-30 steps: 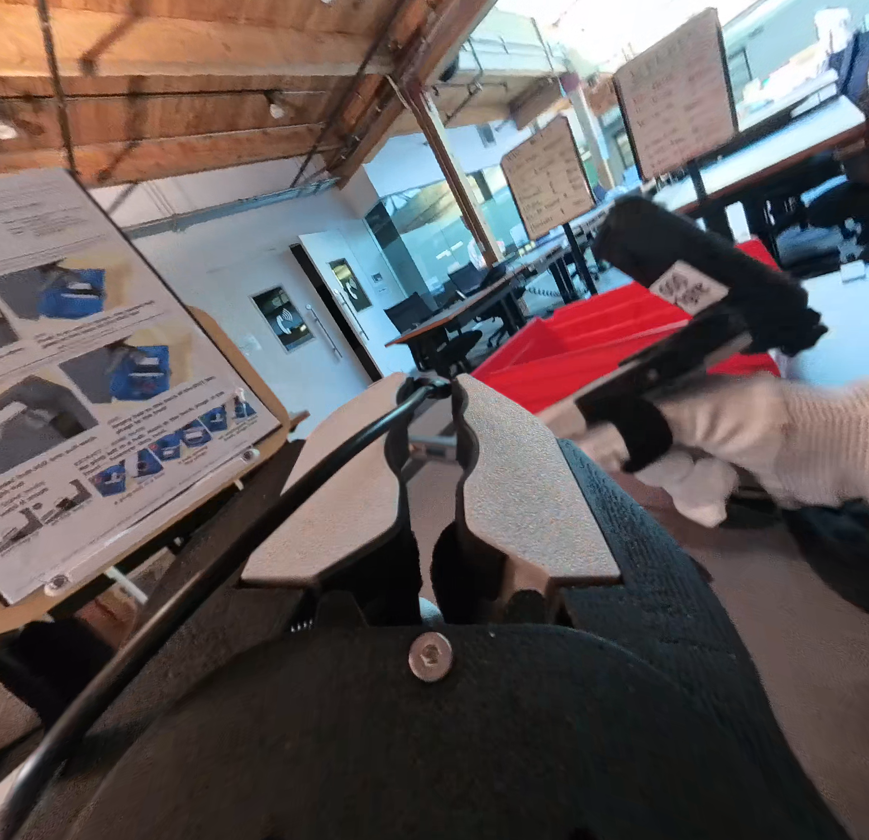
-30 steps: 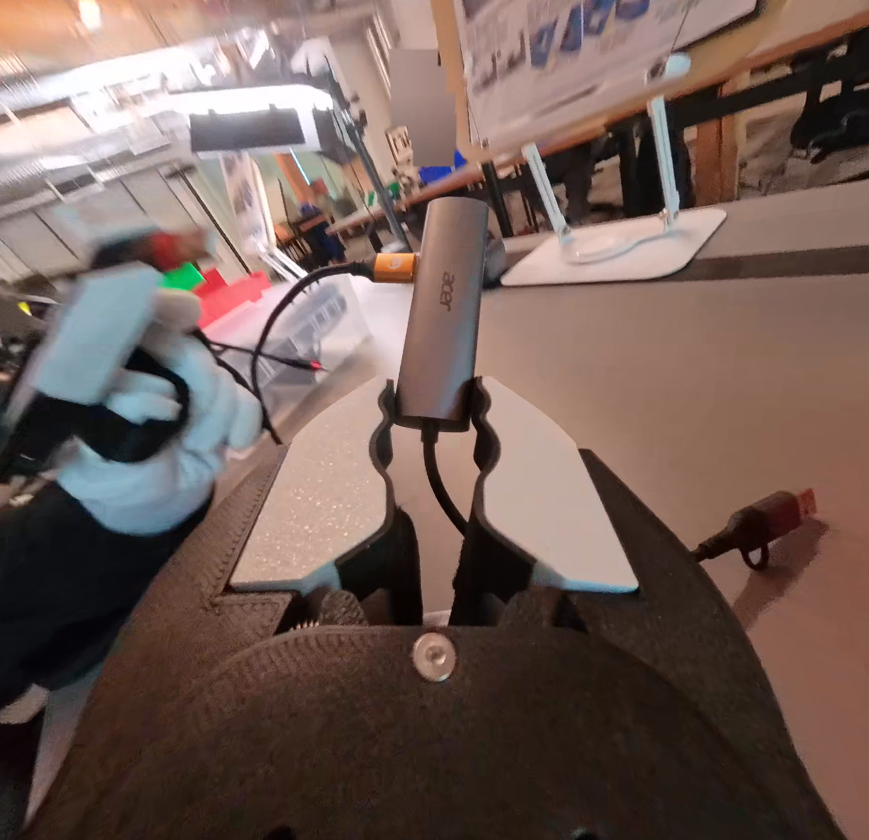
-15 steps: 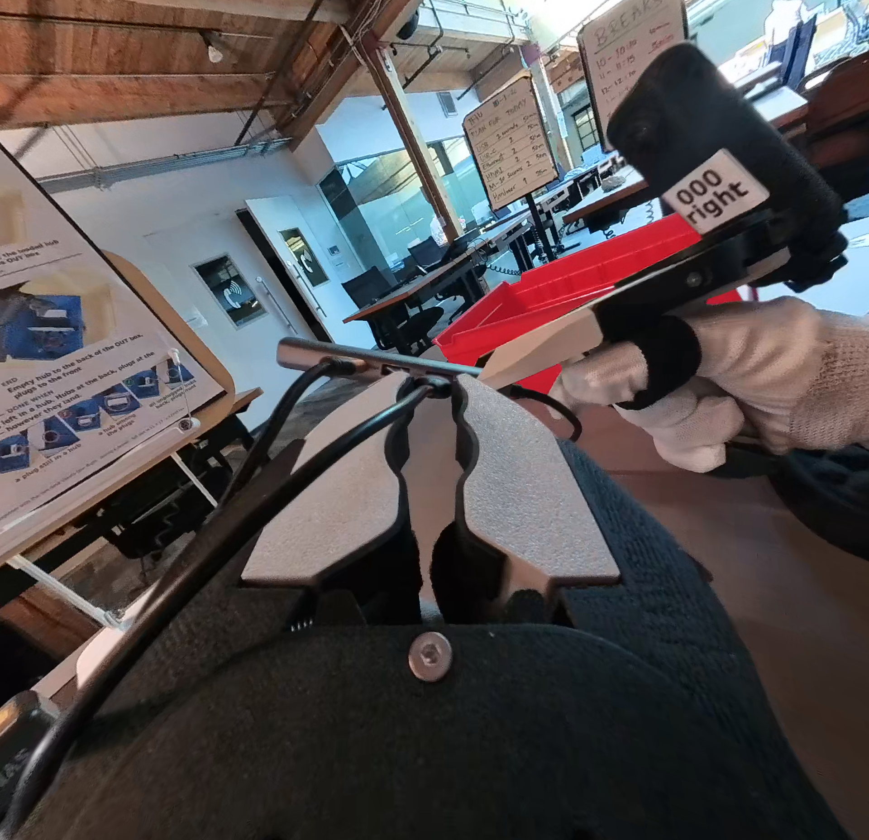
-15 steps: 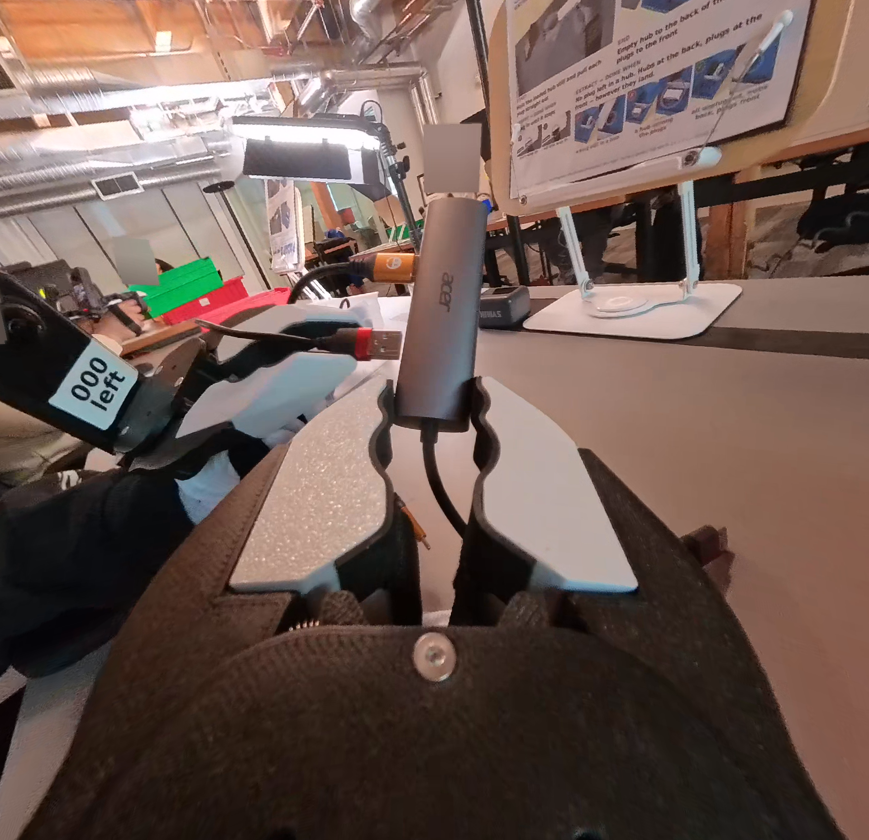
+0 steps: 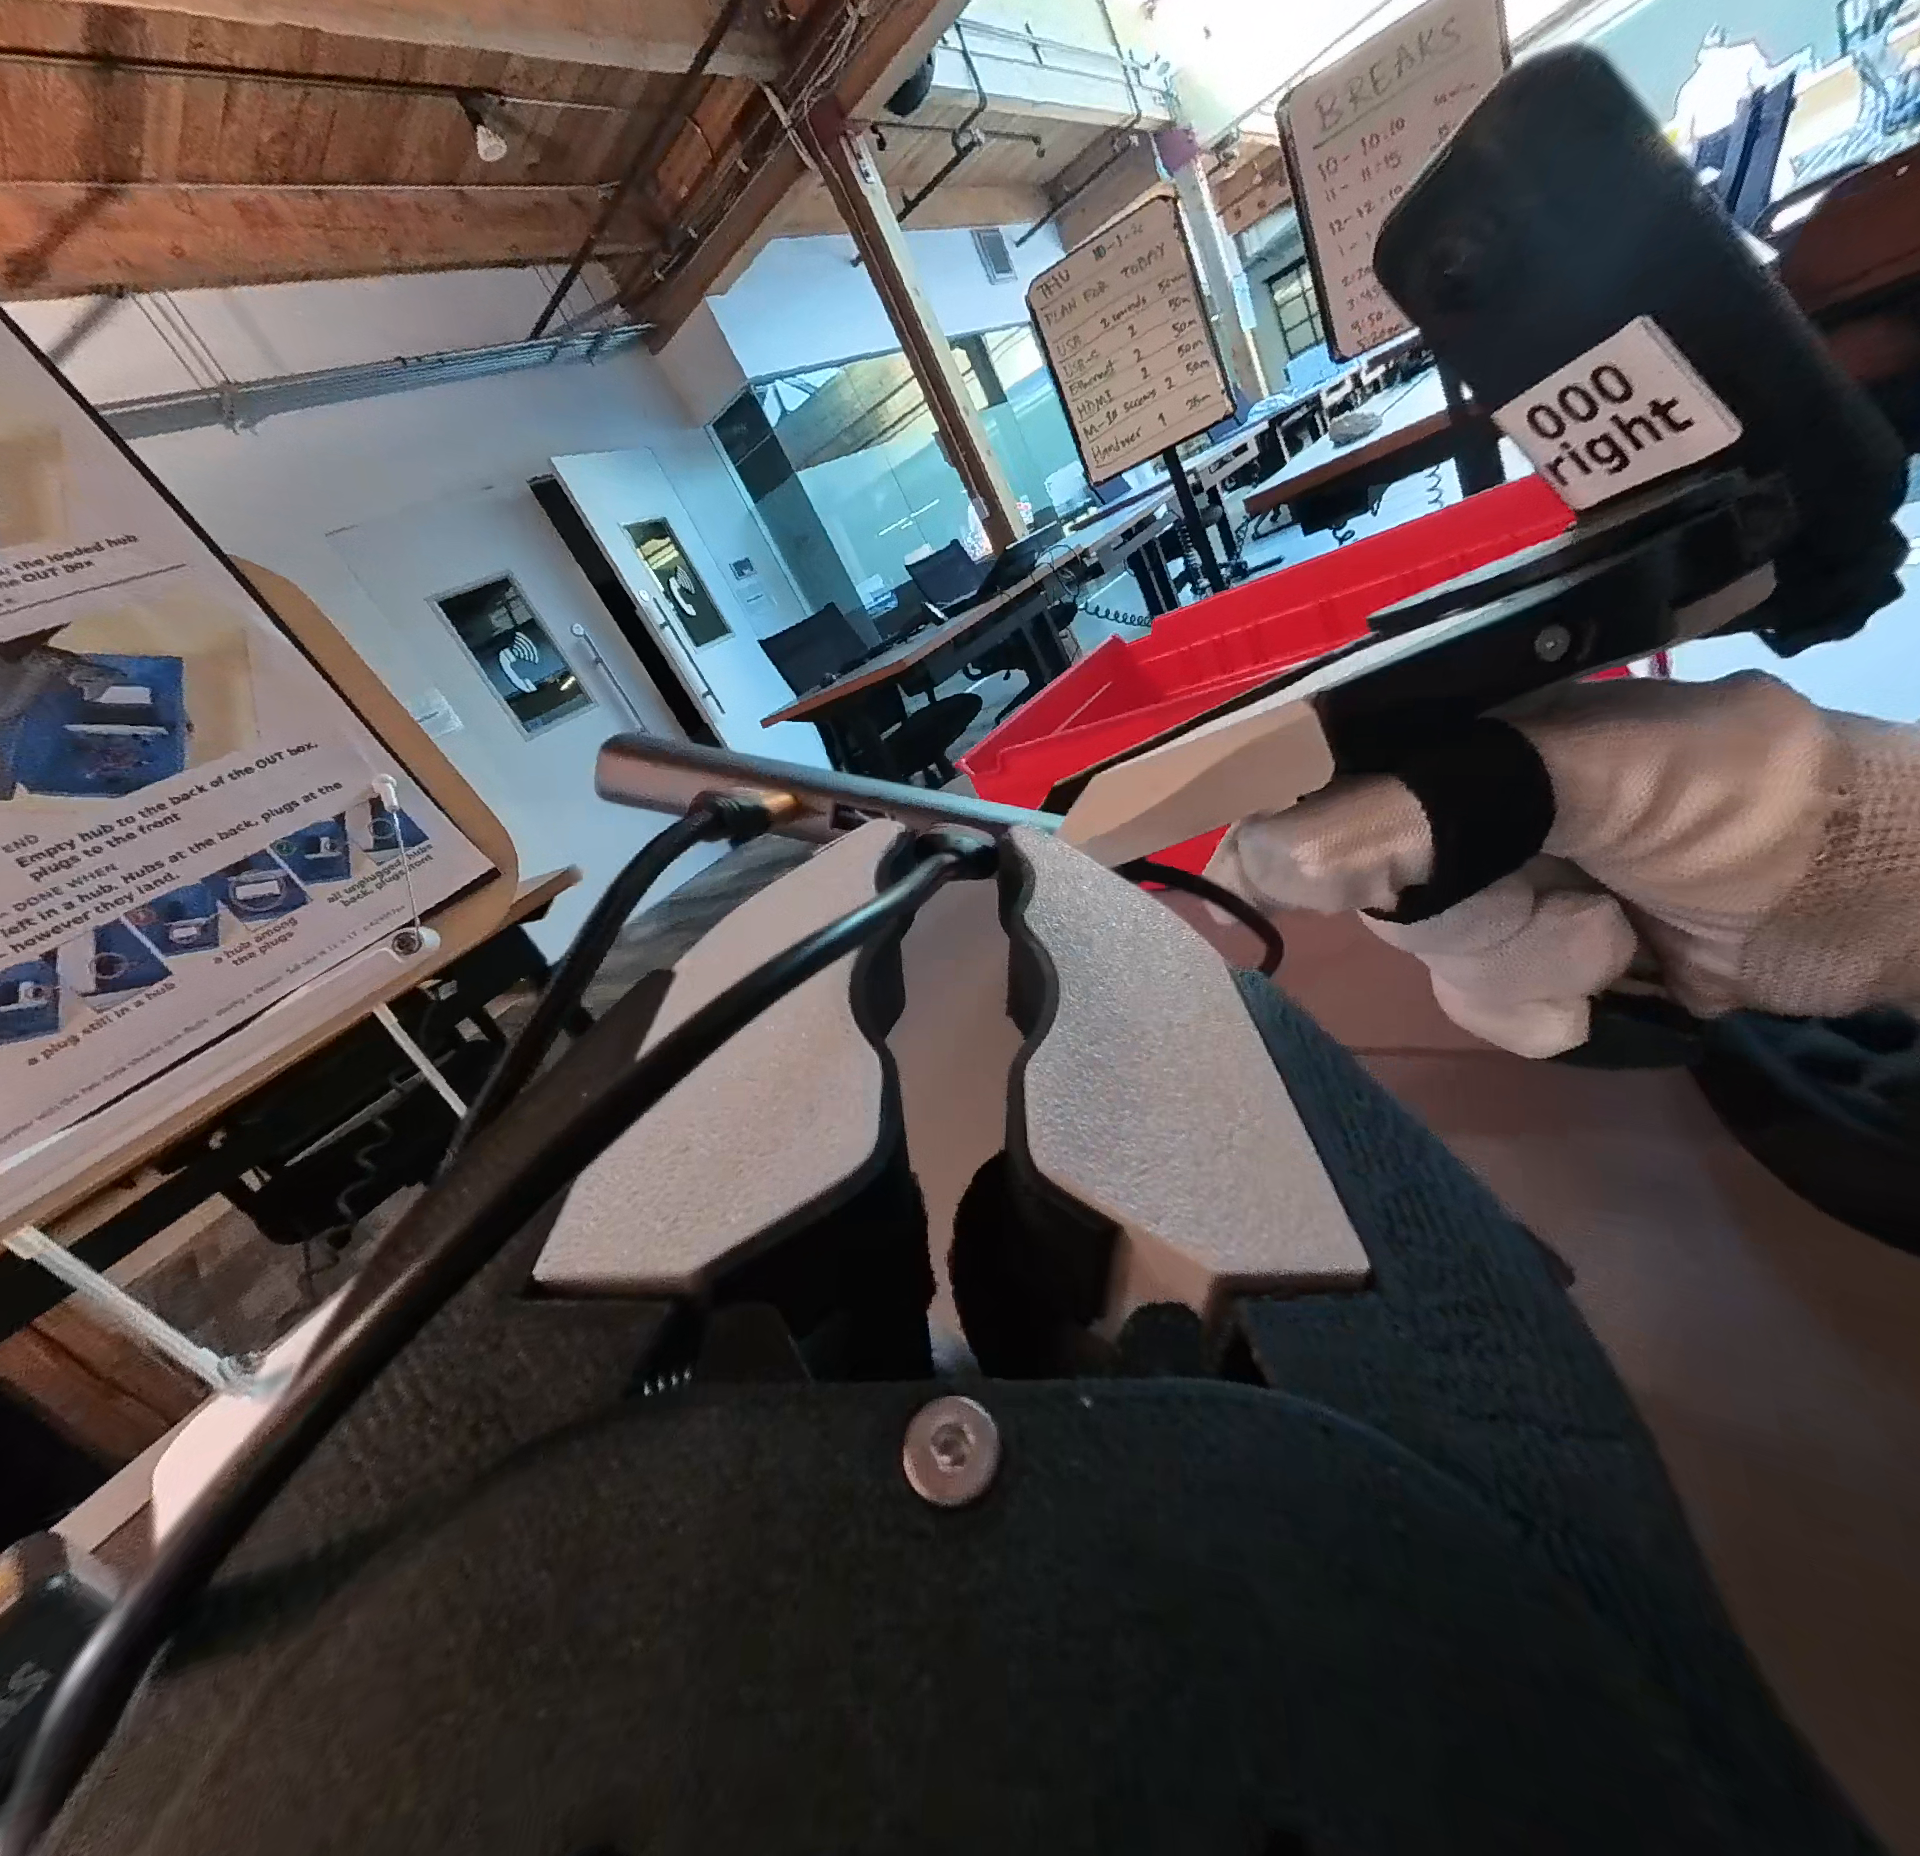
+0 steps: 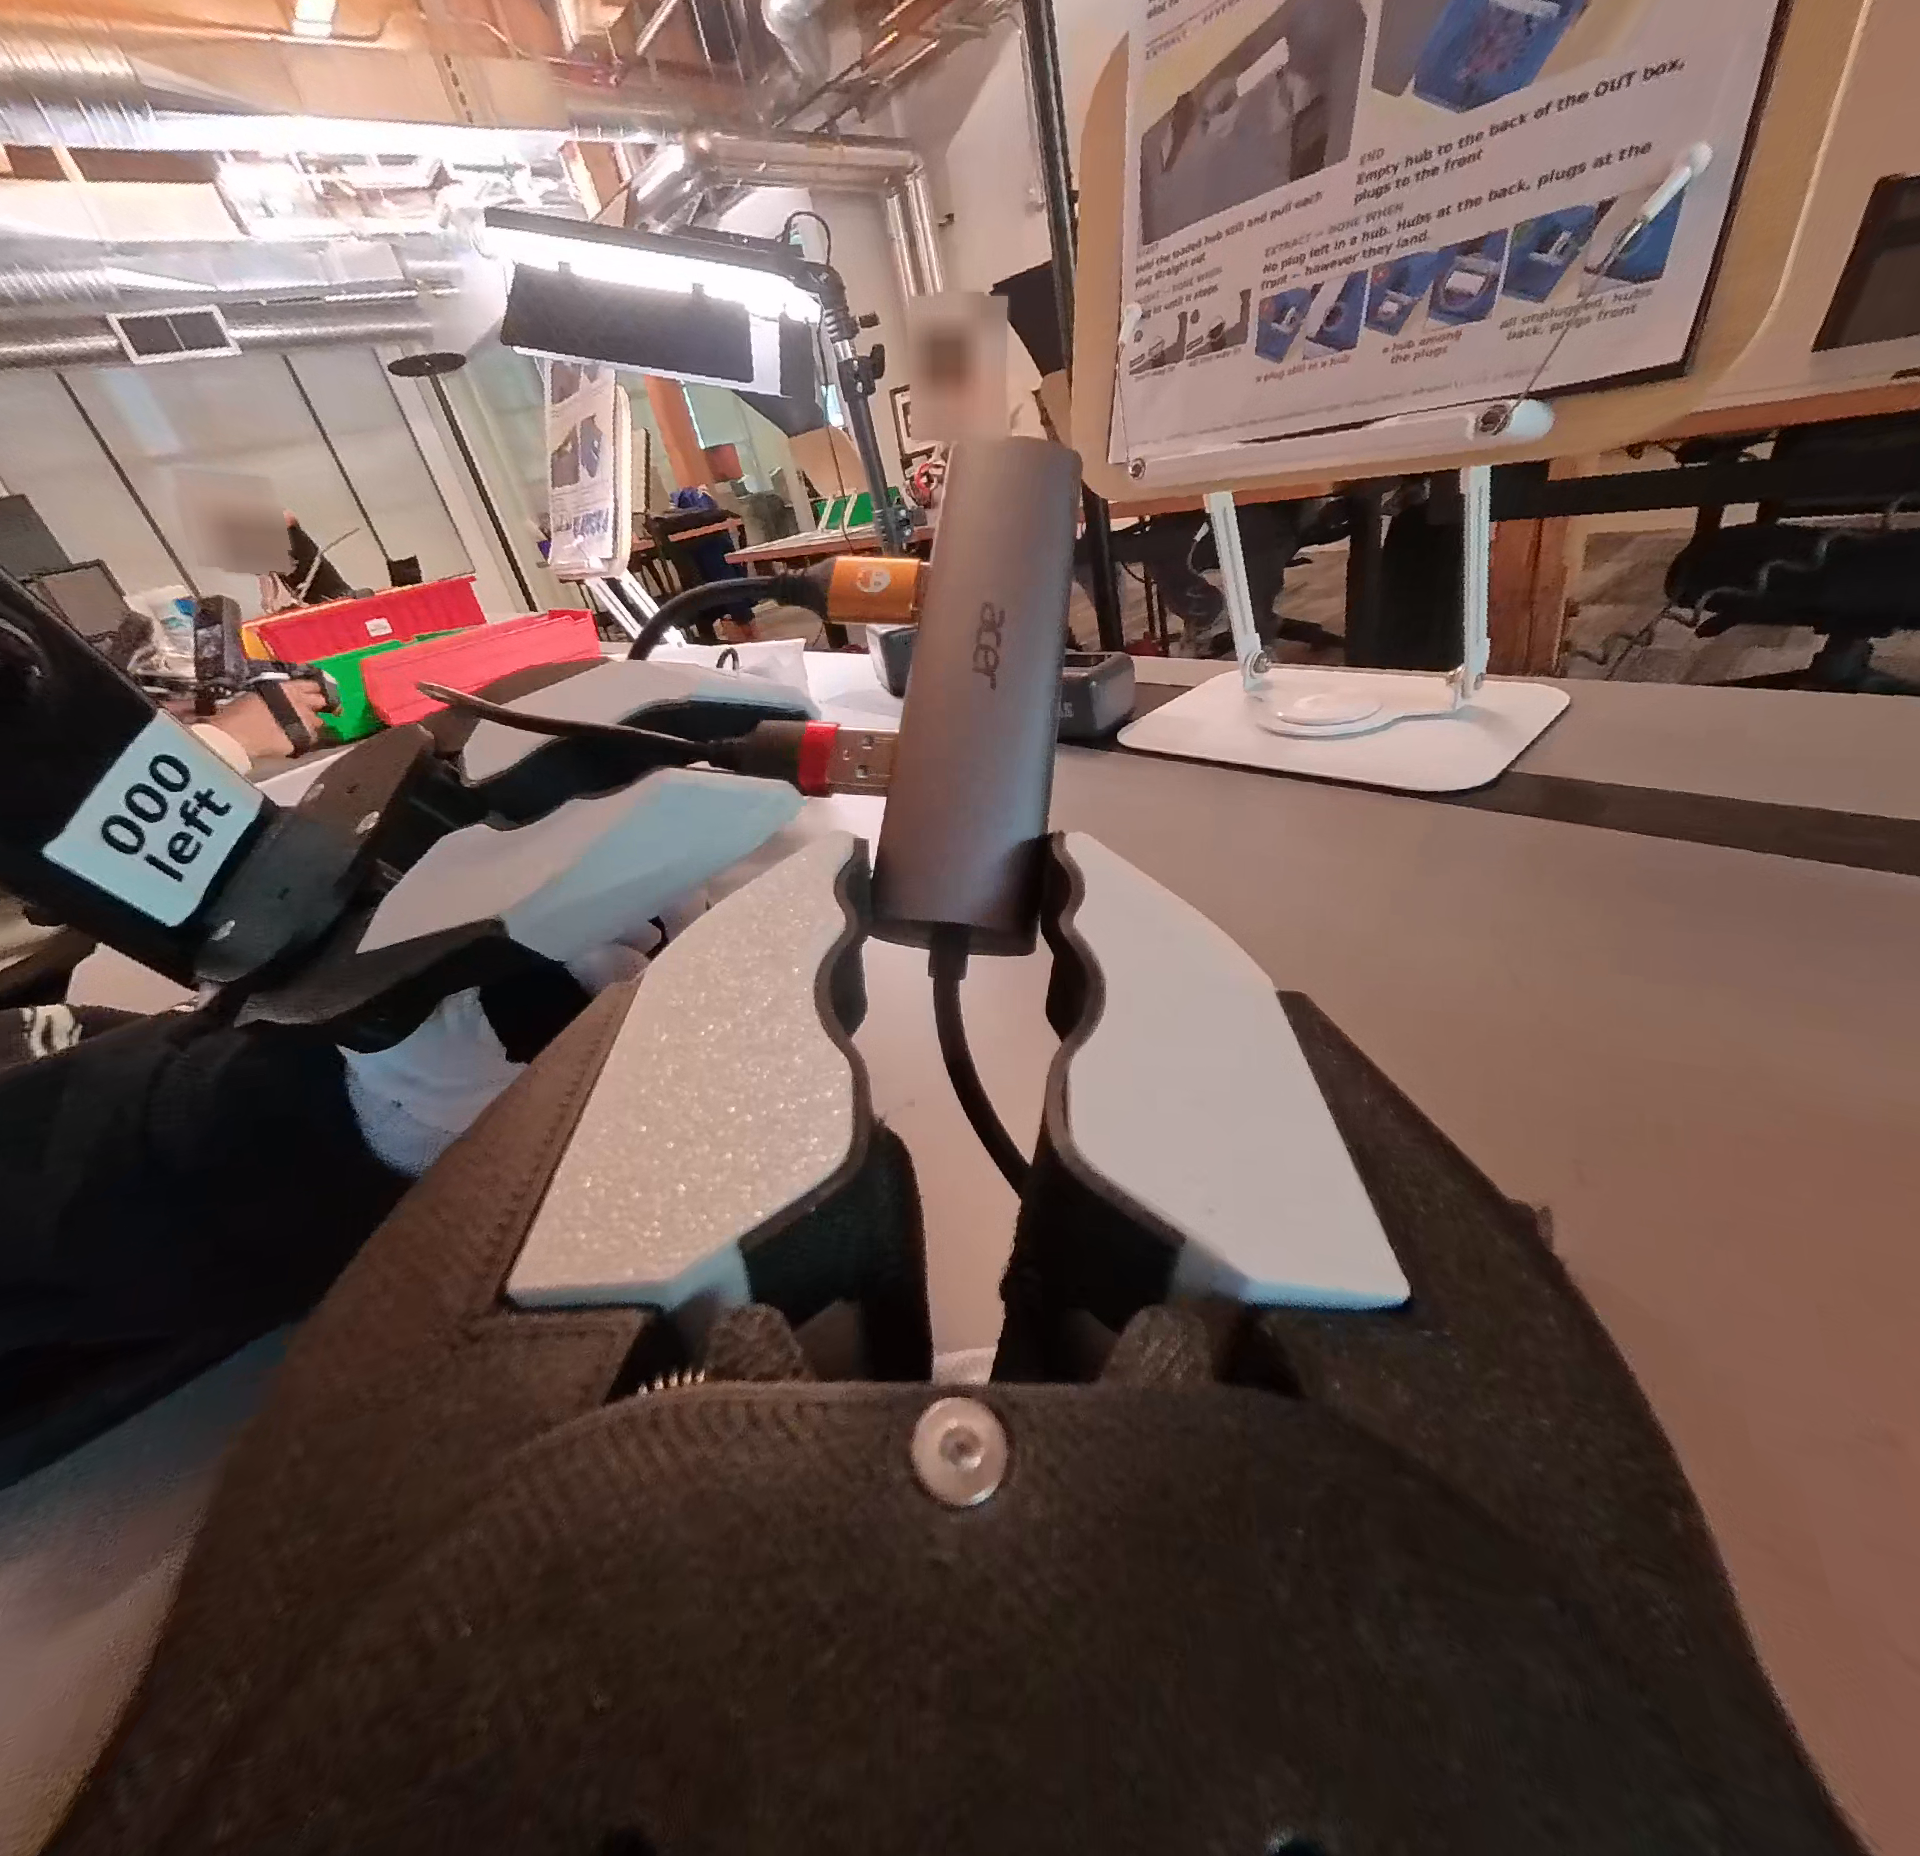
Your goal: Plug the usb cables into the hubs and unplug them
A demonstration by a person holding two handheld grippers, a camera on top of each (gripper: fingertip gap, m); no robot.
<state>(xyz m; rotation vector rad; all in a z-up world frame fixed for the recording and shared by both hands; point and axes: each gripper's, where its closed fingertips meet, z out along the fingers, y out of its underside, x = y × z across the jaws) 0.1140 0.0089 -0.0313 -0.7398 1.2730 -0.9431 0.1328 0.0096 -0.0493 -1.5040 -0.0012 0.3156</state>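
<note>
My right gripper [image 6: 956,861] is shut on the lower end of a grey USB hub [image 6: 987,684] and holds it upright above the table. An orange-collared plug [image 6: 873,591] sits in the hub's left side. My left gripper [image 5: 951,856] is shut on a black cable with a red-banded USB plug [image 6: 831,757]. The plug's metal end meets the hub's left side, below the orange plug; how deep it sits I cannot tell. In the left wrist view the hub [image 5: 790,788] lies across just beyond my fingertips, and the plug is hidden.
An instruction sheet on a white stand [image 6: 1351,726] is behind the hub on the grey table [image 6: 1507,1027]. A small dark device [image 6: 1096,684] lies by the stand. Red and green bins [image 6: 436,653] are at the left; a red bin [image 5: 1247,653] shows in the left wrist view.
My left gripper has carried the red-banded plug to the right, closing the gap until its metal end meets the hub's side. The right gripper has kept the hub upright.
</note>
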